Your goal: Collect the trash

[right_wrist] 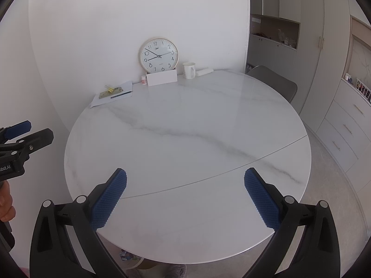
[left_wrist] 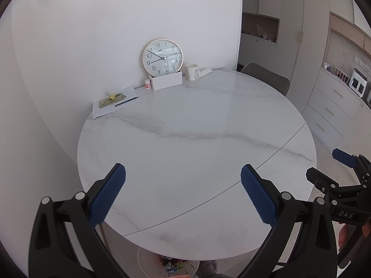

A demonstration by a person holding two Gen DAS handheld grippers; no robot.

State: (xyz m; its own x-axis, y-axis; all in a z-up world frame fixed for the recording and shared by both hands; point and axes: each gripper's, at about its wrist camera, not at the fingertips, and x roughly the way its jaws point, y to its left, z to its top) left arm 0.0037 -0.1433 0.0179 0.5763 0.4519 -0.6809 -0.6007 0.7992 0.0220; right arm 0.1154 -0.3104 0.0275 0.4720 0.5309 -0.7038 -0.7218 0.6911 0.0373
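Both claws hover over the near edge of the round marble tabletop (left_wrist: 185,139), and no loose trash shows on its bare middle; the only thing that reads as trash is a heap of coloured wrappers (left_wrist: 170,266) in a pale bin (left_wrist: 148,263) on the floor, below the near edge and partly hidden by it. That heap lies under and behind the fingertips of the left gripper (left_wrist: 183,194), nearly straight down from it, and shows only as a scrap at the bottom edge of the right wrist view, so I judge the left hand nearer. The left gripper is spread wide, its blue pads (left_wrist: 109,197) well apart, holding and touching nothing. The right gripper (right_wrist: 185,197) is likewise spread wide and empty, beside the left. Along the far edge by the wall stand a clock (left_wrist: 162,56), a white box (left_wrist: 167,81), a mug (left_wrist: 192,71) and a sheet of paper (left_wrist: 116,103) with clips and a pencil; none looks plainly like trash
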